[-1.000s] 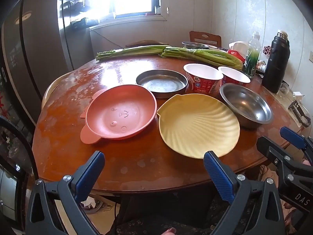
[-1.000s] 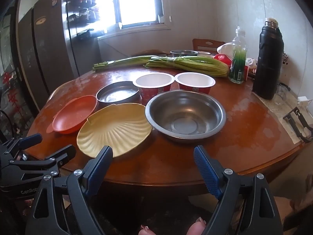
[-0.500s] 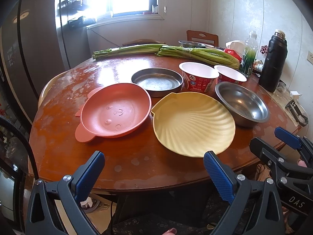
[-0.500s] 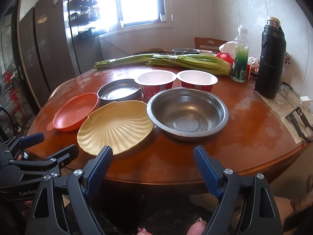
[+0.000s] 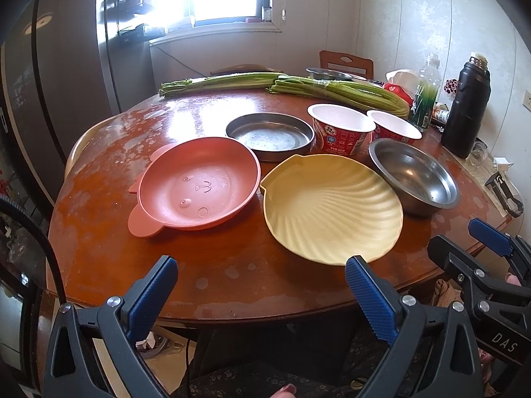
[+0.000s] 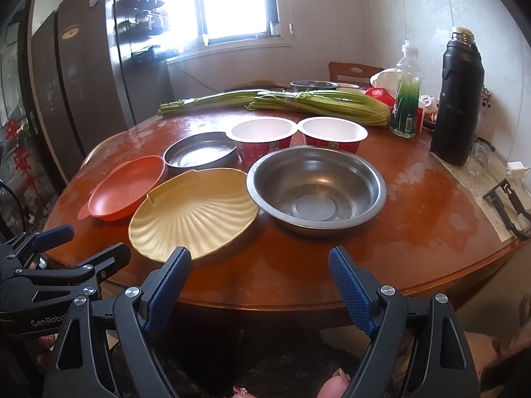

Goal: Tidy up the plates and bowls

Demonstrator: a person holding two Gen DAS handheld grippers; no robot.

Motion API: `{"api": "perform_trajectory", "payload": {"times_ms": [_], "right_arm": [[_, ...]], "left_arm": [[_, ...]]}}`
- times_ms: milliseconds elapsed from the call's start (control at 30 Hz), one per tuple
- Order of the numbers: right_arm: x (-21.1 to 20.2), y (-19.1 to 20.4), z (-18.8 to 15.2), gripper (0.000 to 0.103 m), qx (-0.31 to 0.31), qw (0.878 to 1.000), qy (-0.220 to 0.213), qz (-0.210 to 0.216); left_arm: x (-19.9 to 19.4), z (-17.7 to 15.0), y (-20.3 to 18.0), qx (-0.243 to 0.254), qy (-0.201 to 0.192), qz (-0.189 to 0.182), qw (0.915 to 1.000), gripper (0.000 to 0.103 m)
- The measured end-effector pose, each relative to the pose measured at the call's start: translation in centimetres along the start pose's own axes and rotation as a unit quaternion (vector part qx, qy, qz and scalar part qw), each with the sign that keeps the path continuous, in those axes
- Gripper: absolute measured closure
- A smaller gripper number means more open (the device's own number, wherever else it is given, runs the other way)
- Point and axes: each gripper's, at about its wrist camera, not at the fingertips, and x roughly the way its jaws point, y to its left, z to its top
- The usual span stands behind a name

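In your left wrist view, your left hand-held gripper [image 5: 260,283] hovers at the near edge of the round worktop [image 5: 232,265], its blue pads wide apart and holding nothing. The yellow shell plate [image 5: 332,207] is the landmark: it lies just beyond the right pad. The pink bear plate [image 5: 197,184] lies just left of it, the two rims almost touching. Behind the yellow shell plate stand the shallow steel pan [image 5: 270,134] and two red paper bowls [image 5: 341,129], and the steel bowl [image 5: 415,175] sits at its right. Your right hand-held gripper [image 5: 478,252] shows at the right edge.

In your right wrist view, your right hand-held gripper [image 6: 260,273] is also spread open and empty, and its left pad is just in front of the yellow shell plate [image 6: 194,212]. The steel bowl [image 6: 317,189] touches or nearly touches the right of this plate; I cannot tell which. A black flask [image 6: 458,99] stands far right of the plate, and green stalks [image 6: 315,104] lie far behind it.
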Motion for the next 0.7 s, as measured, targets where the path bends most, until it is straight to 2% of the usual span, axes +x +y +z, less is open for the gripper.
{"api": "perform_trajectory", "payload": {"times_ms": [700], "right_arm": [[0.16, -0.58, -0.39, 0.017, 0.010, 1.000, 0.004, -0.002]], "left_arm": [[-0.16, -0.23, -0.24, 0.002, 0.001, 0.001, 1.0000, 0.002]]}}
